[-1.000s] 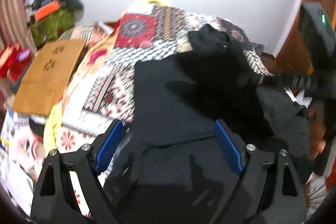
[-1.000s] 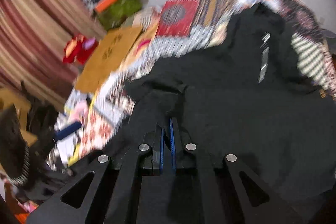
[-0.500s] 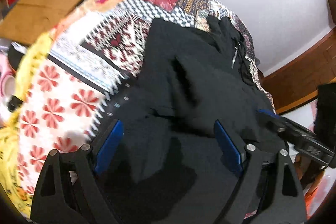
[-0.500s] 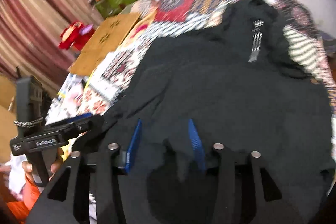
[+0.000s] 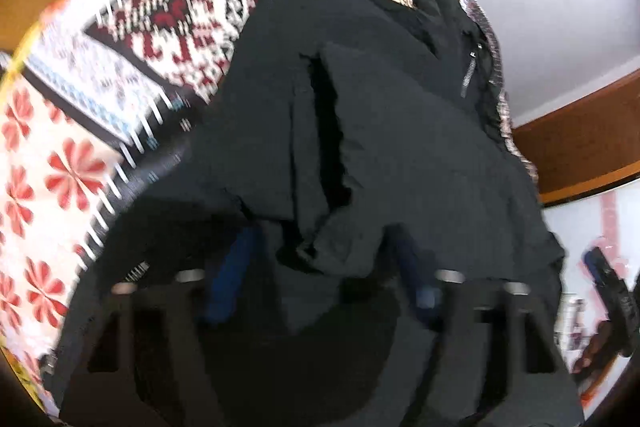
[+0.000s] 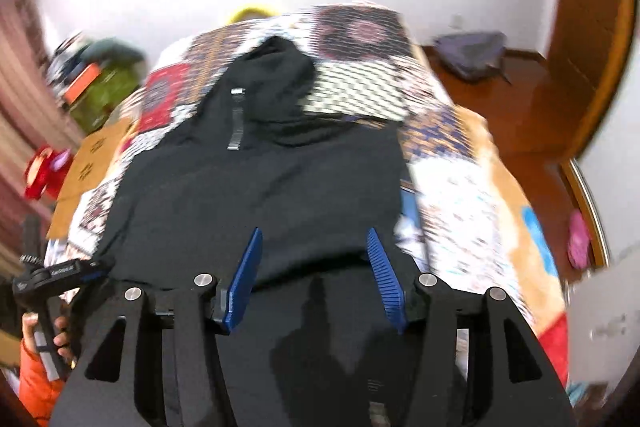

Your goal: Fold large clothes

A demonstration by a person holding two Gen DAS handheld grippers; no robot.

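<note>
A large black hooded jacket [image 5: 392, 131] lies spread on a patchwork bedspread [image 5: 120, 67], hood and zipper toward the far wall. It also shows in the right wrist view [image 6: 260, 179]. My left gripper [image 5: 324, 251] is open low over the jacket's near hem, and a fold of black cloth bunches between its blue fingers [image 5: 228, 275]. My right gripper [image 6: 314, 251] is open and empty just above the jacket's near edge. The left gripper also shows at the left of the right wrist view [image 6: 60, 273].
The bedspread [image 6: 460, 195] extends right of the jacket. A brown cardboard sheet [image 6: 88, 163] lies on the bed's left side. Piled clothes and bags [image 6: 96, 79] stand at the far left. A wooden floor and door [image 6: 560, 83] are at the right.
My right gripper opened and let go of the jacket, then swung right and upward. My left gripper moved down and forward onto the jacket's near hem.
</note>
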